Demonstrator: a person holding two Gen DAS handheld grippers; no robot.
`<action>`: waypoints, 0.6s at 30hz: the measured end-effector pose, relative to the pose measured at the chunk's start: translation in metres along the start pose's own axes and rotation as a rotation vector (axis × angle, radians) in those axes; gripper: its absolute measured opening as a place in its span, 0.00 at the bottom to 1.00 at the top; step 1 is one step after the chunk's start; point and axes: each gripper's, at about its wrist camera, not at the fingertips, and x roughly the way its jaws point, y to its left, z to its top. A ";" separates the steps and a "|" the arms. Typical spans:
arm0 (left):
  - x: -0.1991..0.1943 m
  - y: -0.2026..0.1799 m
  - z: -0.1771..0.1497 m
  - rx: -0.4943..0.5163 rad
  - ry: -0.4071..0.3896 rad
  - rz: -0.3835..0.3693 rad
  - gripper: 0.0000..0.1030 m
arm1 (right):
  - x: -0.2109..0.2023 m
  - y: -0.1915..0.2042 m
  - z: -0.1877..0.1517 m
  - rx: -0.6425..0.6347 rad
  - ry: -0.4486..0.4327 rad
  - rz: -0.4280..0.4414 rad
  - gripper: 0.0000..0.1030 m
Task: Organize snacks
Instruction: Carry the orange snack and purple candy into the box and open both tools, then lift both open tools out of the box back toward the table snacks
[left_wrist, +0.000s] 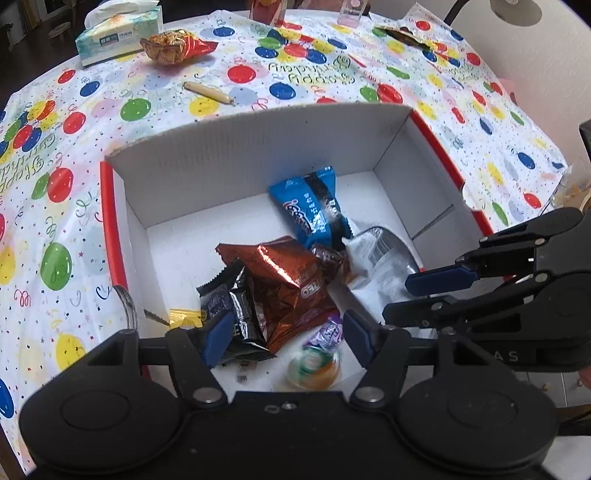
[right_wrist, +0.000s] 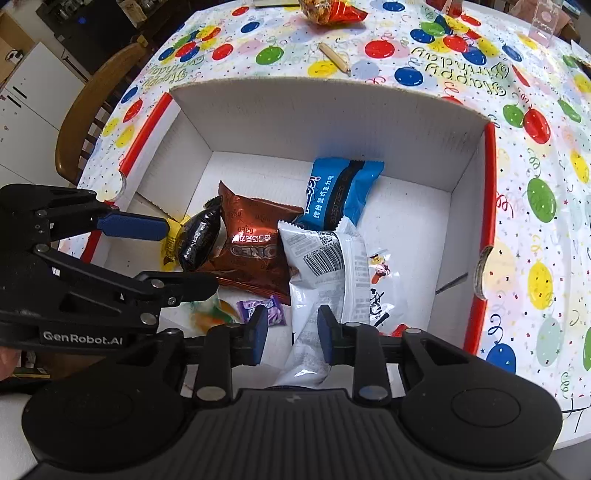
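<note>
A white cardboard box (left_wrist: 258, 158) (right_wrist: 332, 118) with red rims holds several snacks: a blue packet (left_wrist: 310, 206) (right_wrist: 340, 192), a brown Oreo packet (left_wrist: 284, 280) (right_wrist: 255, 243), a black packet (left_wrist: 229, 306) (right_wrist: 199, 240), a white packet (left_wrist: 376, 258) (right_wrist: 321, 258) and a purple candy (left_wrist: 328, 334) (right_wrist: 262, 310). My left gripper (left_wrist: 287, 339) (right_wrist: 190, 258) hangs open over the box's near side, and a blurred green-orange candy (left_wrist: 314, 365) (right_wrist: 210, 314) lies below its fingers. My right gripper (right_wrist: 292, 336) (left_wrist: 397, 299) is open, with the white packet's end lying between its fingers.
The box sits on a balloon-print tablecloth (left_wrist: 74, 122) (right_wrist: 535, 184). Beyond it lie a wooden stick (left_wrist: 208, 92) (right_wrist: 334, 57), a red bag of snack mix (left_wrist: 173, 46) (right_wrist: 328, 11) and a tissue box (left_wrist: 118, 33). A wooden chair (right_wrist: 96, 103) stands at the table's left.
</note>
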 end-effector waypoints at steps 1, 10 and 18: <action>-0.002 0.000 0.001 0.000 -0.007 0.001 0.66 | -0.002 0.000 0.000 0.000 -0.003 0.002 0.29; -0.025 0.002 0.007 -0.011 -0.084 0.008 0.77 | -0.022 -0.008 0.002 0.007 -0.055 0.000 0.56; -0.045 0.000 0.019 -0.005 -0.157 0.025 0.81 | -0.046 -0.015 0.015 -0.006 -0.120 -0.001 0.67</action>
